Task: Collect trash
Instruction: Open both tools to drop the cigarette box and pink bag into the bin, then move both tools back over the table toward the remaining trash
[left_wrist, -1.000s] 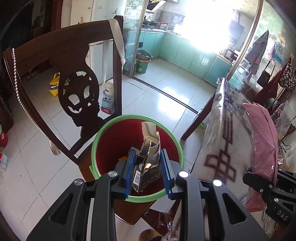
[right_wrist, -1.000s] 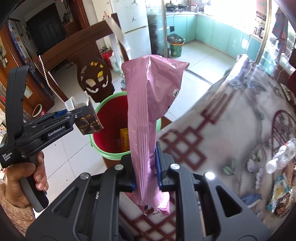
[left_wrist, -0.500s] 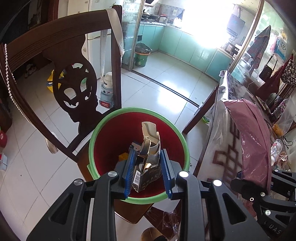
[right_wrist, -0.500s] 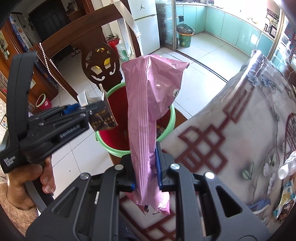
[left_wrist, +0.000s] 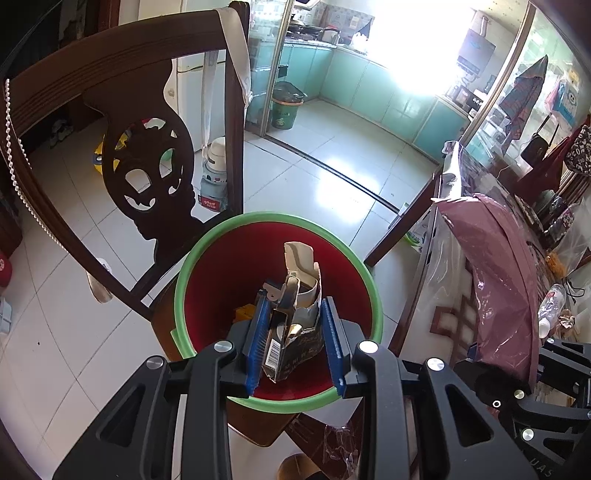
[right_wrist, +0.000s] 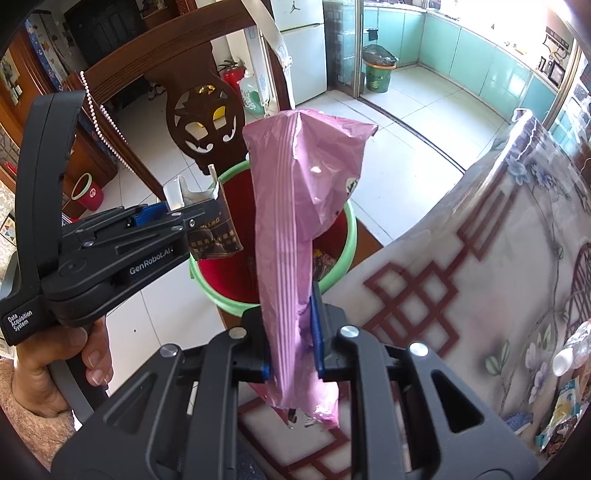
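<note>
Change, left side: against the picture a second ago, the red bin (left_wrist: 275, 280) with its green rim fills more of the left wrist view and sits squarely under the left hand-held gripper (left_wrist: 295, 345), so the gripper has come in over the opening.
Change, right side: the bin has also drawn closer to the right hand-held gripper (right_wrist: 293, 354), whose pink plastic bag (right_wrist: 295, 229) now hangs in front of the rim.
Jaws: both pairs have just been easing open a little, each with its piece of trash between them (the blue pads look to be touching the trash, so neither piece has dropped).
Left hold: narrow jaws around a torn dark carton (left_wrist: 291, 332), its pale flap sticking up and a barcode on its side.
Right hold: nearly closed jaws pinching the folded bag low down, most of it standing above the pads.
Meaning for the task: the release looks to be starting; the carton should fall straight in, while the bag sits nearer the counter (right_wrist: 480, 258) edge than the bin's middle and may need carrying further over.
Bin contents: some yellow and patterned scraps at the bottom.
Left to collect: wrappers and a clear bottle (right_wrist: 570, 352) lie on the counter's far right.
</note>
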